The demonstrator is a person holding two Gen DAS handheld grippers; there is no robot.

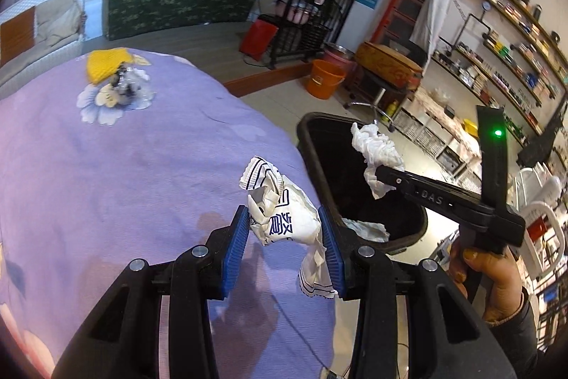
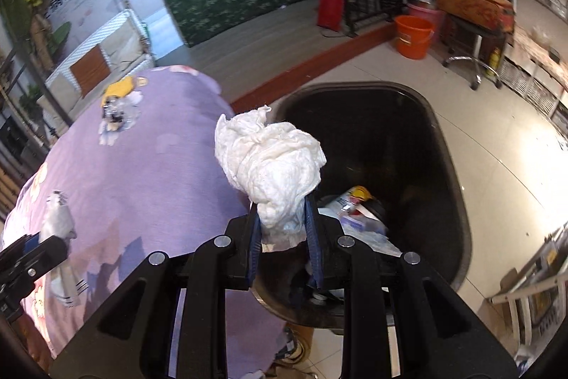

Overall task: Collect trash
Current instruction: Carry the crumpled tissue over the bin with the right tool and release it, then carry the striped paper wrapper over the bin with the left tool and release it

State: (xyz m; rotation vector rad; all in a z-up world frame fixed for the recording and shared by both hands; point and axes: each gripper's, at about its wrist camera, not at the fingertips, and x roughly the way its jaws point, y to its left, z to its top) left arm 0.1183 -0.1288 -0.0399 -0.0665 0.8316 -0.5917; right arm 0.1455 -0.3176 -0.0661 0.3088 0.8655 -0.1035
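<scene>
Your left claw (image 1: 284, 229) pinches the crumpled printed wrapper (image 1: 280, 205) above the purple-clothed counter (image 1: 124, 166), while your right claw (image 2: 282, 229) clamps the white tissue wad (image 2: 269, 158) just short of the black bin (image 2: 451, 166) ahead, ready for release.

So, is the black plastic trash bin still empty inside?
No: the right wrist view shows mixed packaging and paper scraps already lying at the bottom of the black plastic trash bin.
</scene>
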